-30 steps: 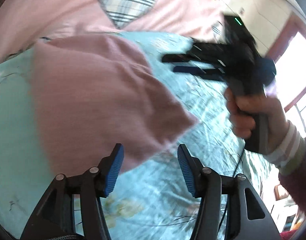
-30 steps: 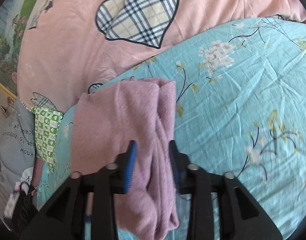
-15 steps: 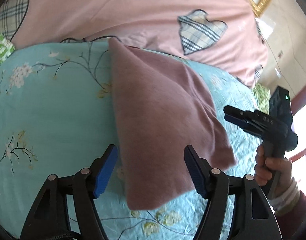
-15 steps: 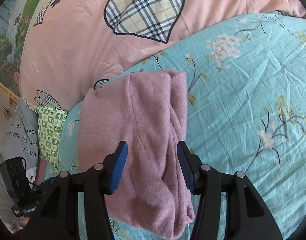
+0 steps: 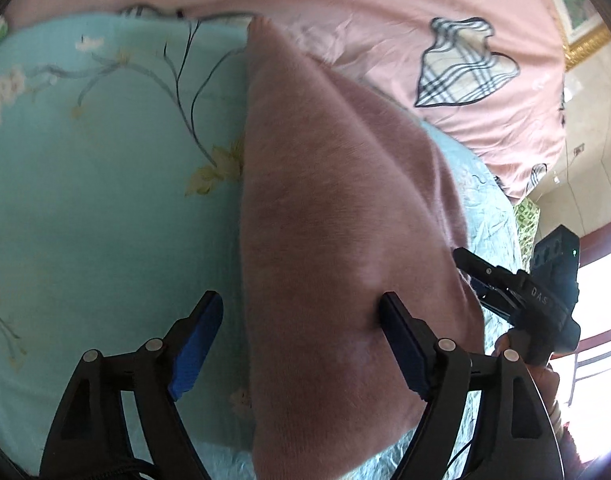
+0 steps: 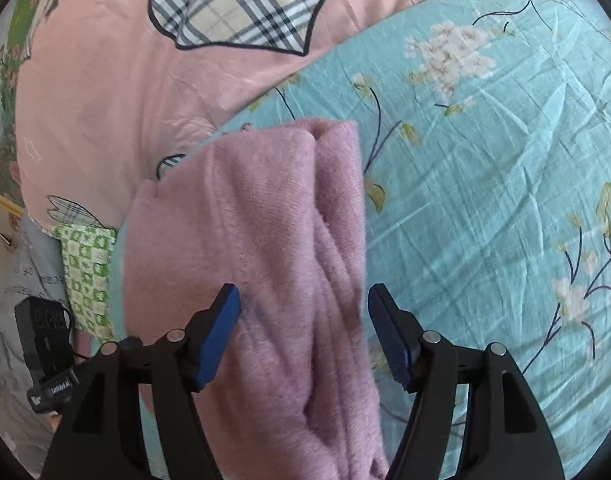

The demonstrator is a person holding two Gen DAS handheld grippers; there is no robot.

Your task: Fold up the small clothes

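A folded pink fuzzy garment (image 5: 337, 248) lies on the turquoise flowered sheet (image 5: 105, 200). My left gripper (image 5: 301, 320) is open, its blue-padded jaws straddling the garment's near left edge. In the right wrist view the same garment (image 6: 257, 248) shows its folded layers and creases. My right gripper (image 6: 303, 312) is open over the garment's near end, empty. The right gripper also shows in the left wrist view (image 5: 509, 292), held by a hand at the garment's right edge.
A pink quilt with plaid hearts (image 6: 241, 4) lies behind the garment. A green checked cloth (image 6: 89, 272) and a grey printed cloth (image 6: 21, 280) lie at the left. The left gripper's body (image 6: 45, 340) shows there. A bright window (image 5: 601, 320) is at the right.
My right gripper has opened and let go of the garment. My left gripper has swung around and moved closer, so its jaws now straddle the garment's edge.
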